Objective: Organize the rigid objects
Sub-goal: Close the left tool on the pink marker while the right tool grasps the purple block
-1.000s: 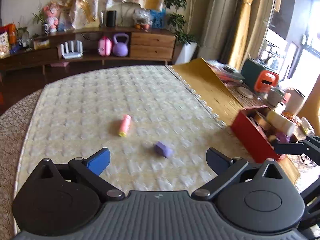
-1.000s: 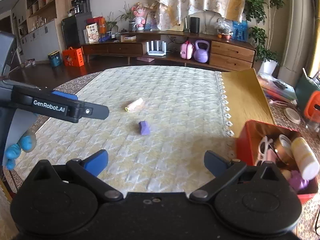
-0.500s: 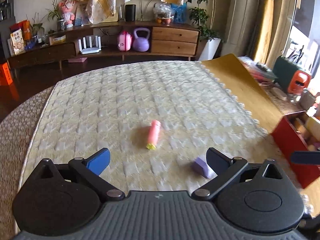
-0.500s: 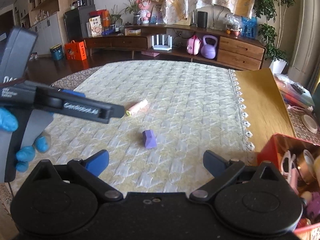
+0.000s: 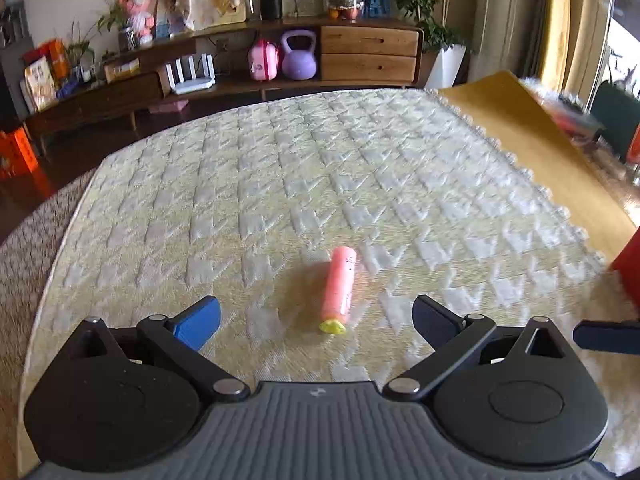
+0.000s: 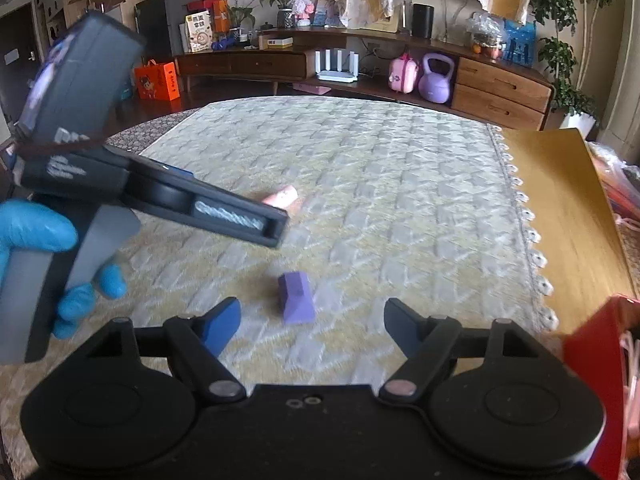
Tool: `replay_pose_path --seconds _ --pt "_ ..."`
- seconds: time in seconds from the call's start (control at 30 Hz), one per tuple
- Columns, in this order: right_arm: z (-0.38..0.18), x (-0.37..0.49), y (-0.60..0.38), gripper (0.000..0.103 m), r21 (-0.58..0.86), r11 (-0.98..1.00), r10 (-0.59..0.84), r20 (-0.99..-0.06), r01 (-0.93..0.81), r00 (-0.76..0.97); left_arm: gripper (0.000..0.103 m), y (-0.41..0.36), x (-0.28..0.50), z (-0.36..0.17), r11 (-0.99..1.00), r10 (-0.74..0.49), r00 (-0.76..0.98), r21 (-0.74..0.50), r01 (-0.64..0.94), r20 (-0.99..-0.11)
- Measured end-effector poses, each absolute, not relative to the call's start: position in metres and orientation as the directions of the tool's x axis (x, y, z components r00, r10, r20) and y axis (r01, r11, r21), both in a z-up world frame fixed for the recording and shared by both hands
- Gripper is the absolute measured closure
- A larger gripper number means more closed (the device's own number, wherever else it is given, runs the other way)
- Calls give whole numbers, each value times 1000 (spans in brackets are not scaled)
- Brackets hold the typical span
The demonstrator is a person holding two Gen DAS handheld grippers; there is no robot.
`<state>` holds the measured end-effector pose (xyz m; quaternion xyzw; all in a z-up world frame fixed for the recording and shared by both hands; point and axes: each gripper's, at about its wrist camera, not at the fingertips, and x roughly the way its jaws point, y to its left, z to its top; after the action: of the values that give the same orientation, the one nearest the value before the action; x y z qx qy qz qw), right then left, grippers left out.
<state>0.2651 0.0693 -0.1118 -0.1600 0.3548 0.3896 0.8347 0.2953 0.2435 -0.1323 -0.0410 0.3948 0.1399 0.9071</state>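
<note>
A pink tube with a yellow cap point(image 5: 339, 293) lies on the pale quilted cloth point(image 5: 320, 184). It sits just ahead of my left gripper point(image 5: 316, 320), whose jaws stand open on either side of it without touching. A small purple block point(image 6: 296, 298) lies in front of my right gripper point(image 6: 312, 320). That gripper's jaws are closing, with the block just ahead of the gap and no pad on it. In the right wrist view the left gripper's body point(image 6: 160, 196), held by a blue-gloved hand point(image 6: 36, 232), hides most of the pink tube point(image 6: 282, 195).
A red box point(image 6: 592, 356) with items in it stands at the right, beside a bare yellow strip of table point(image 6: 560, 200). The cloth's beaded edge point(image 6: 528, 224) runs along that strip. A low wooden cabinet point(image 5: 280, 64) with a purple kettlebell lines the far wall.
Both grippers have come down and forward toward the cloth. The pink tube now lies between the left fingertips, the purple block sits near the right ones, and the right jaws have narrowed.
</note>
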Motion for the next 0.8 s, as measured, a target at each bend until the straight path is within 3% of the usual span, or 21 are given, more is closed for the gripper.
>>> replay_pose_path --seconds 0.13,0.4,0.67,0.8 --pt "-118 268 81 28 10 635 540 -720 -773 435 0 243 302 -141 965 201 660 30 -261 -724" --pt "-129 277 99 50 -2 626 529 -733 -780 427 0 260 310 -156 949 189 649 -34 -314 -737" --pt "-140 284 105 59 -6 629 515 -746 -777 423 0 255 309 -161 955 210 669 2 -297 -713" --pt "-140 282 107 69 -18 620 519 -740 -784 427 11 246 305 -163 958 219 686 18 -288 -694"
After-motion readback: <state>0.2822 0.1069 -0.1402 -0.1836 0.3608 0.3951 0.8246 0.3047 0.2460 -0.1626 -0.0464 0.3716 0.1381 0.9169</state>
